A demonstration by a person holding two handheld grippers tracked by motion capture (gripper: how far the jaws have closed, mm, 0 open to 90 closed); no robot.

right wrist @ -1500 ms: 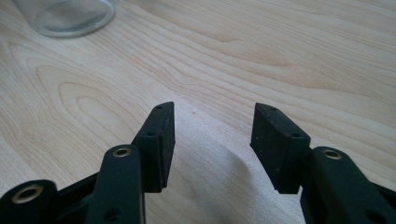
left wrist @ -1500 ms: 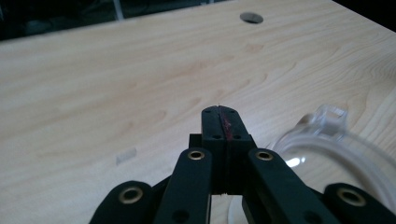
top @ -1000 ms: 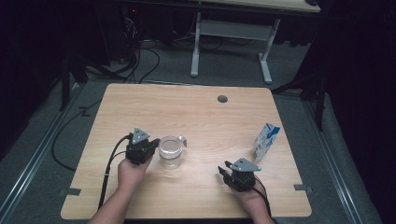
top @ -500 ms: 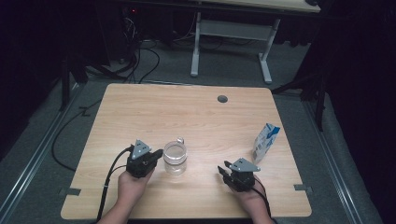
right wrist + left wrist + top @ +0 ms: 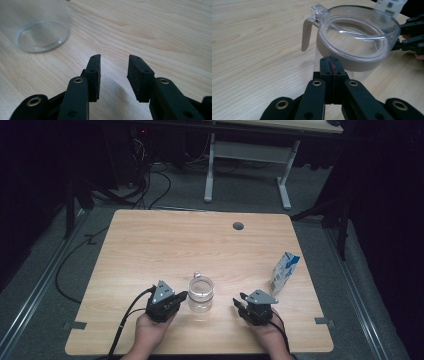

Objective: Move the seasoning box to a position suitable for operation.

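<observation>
— What colours does the jug point(image 5: 201, 294) have?
— Clear body, greyish-beige rim and handle.
— And the tools?
— Both black; the left tool point(image 5: 181, 296) carries a grey plate, as does the right tool point(image 5: 239, 301).
— The bench point(image 5: 165, 240)?
— Pale wood grain. The carton point(image 5: 284, 272) at right is white with blue.

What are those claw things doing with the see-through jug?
A person holds a claw in each hand at a wooden table. The left claw is shut, its tips right up against the side of the clear jug, as if nudging it; it grips nothing. The right claw waits beside the jug, jaws apart with nothing between them. A small blue and white carton stands off to the right, untouched.
</observation>
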